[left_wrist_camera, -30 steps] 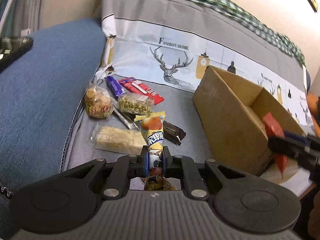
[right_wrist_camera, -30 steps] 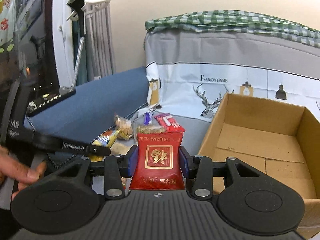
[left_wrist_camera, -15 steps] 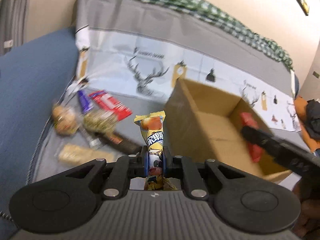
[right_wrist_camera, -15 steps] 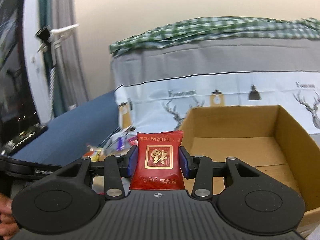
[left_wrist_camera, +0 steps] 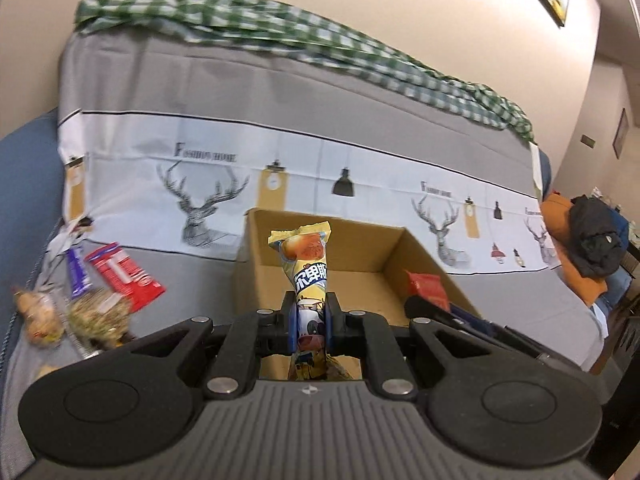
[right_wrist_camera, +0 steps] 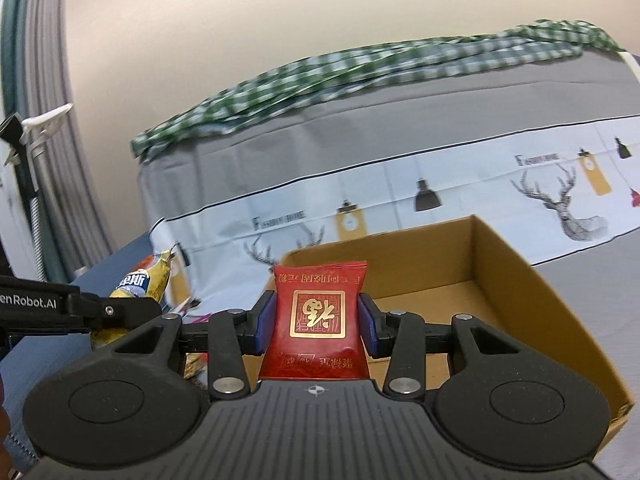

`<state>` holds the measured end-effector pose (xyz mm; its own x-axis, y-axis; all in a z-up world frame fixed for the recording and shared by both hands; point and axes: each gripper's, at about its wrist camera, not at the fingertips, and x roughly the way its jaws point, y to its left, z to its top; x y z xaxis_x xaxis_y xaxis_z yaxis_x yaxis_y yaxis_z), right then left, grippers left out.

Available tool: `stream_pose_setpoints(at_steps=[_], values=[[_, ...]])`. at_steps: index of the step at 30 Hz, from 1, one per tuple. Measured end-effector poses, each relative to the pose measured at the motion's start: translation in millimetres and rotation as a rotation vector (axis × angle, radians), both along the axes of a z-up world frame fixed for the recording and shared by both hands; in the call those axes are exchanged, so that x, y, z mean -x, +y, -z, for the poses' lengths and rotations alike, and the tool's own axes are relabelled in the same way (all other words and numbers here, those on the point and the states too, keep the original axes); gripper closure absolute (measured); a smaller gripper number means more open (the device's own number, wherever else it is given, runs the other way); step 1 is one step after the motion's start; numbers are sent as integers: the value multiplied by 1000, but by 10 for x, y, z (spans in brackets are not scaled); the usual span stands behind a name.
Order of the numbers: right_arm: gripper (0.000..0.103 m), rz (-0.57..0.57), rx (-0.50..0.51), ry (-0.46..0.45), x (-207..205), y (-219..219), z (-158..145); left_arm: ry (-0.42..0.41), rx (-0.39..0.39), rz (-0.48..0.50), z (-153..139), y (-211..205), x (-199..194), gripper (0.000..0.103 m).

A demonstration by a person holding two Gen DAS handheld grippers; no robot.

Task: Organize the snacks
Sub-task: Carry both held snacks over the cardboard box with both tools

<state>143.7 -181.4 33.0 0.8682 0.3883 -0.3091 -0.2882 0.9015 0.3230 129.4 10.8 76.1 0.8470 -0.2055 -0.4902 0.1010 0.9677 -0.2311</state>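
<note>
My left gripper [left_wrist_camera: 307,322] is shut on a long yellow snack packet [left_wrist_camera: 306,264] that stands upright between the pads, in front of the open cardboard box [left_wrist_camera: 356,236]. My right gripper [right_wrist_camera: 317,322] is shut on a red packet with a gold seal [right_wrist_camera: 318,320], held over the near edge of the same box [right_wrist_camera: 520,272]. In the left wrist view the right gripper [left_wrist_camera: 434,306] and its red packet [left_wrist_camera: 426,286] show at the box's right wall. In the right wrist view the left gripper [right_wrist_camera: 124,308] with the yellow packet [right_wrist_camera: 150,278] is at the left.
Loose snacks lie on the grey sofa cover left of the box: a red wrapper [left_wrist_camera: 124,276], a purple bar [left_wrist_camera: 78,272], a greenish bag [left_wrist_camera: 100,312] and a round clear bag [left_wrist_camera: 38,314]. A green checked cloth [left_wrist_camera: 280,36] tops the backrest. Dark and orange clothes [left_wrist_camera: 588,240] lie far right.
Both grippers have moved toward the box with their packets still held. The left view swung right and rose, so the box is now straight ahead and the loose snacks slid to the left edge.
</note>
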Motion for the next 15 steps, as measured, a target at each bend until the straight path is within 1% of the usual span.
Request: stream_pose_setpoints(at_steps=[8, 15], values=[[59, 92, -36, 2, -76, -258, 3, -13, -10, 48, -73, -337, -175, 90], [59, 135, -48, -2, -84, -407, 16, -19, -7, 69, -116, -512, -274, 90]])
